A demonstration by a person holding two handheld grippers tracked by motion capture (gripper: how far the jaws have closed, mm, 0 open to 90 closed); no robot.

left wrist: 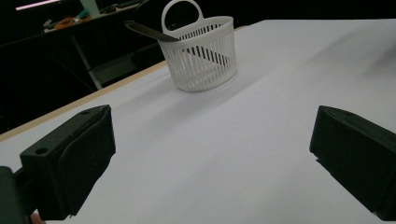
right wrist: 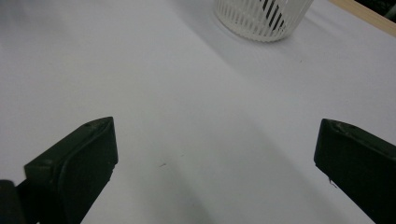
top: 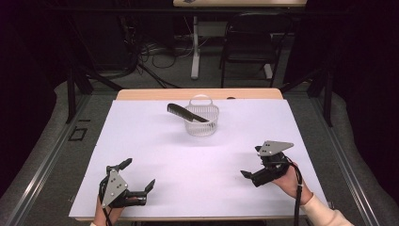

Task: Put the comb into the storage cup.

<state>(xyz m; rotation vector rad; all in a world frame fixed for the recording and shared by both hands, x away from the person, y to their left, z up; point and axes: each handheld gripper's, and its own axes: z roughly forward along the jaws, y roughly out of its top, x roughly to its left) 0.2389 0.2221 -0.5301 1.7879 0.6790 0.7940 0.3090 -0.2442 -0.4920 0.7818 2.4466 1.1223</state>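
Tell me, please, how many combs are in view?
1: a black comb leans in the white basket at the table's far middle, one end jutting over the rim. Anything lower in the basket could be hidden.

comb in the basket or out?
In. The black comb leans inside the white basket, one end down in it, the other poking over the rim on the left in the high view.

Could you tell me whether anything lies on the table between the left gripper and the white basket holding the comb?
Nothing visible does. The left gripper is open near the front edge, and only bare white table surface separates it from the basket, where the comb leans over the rim.
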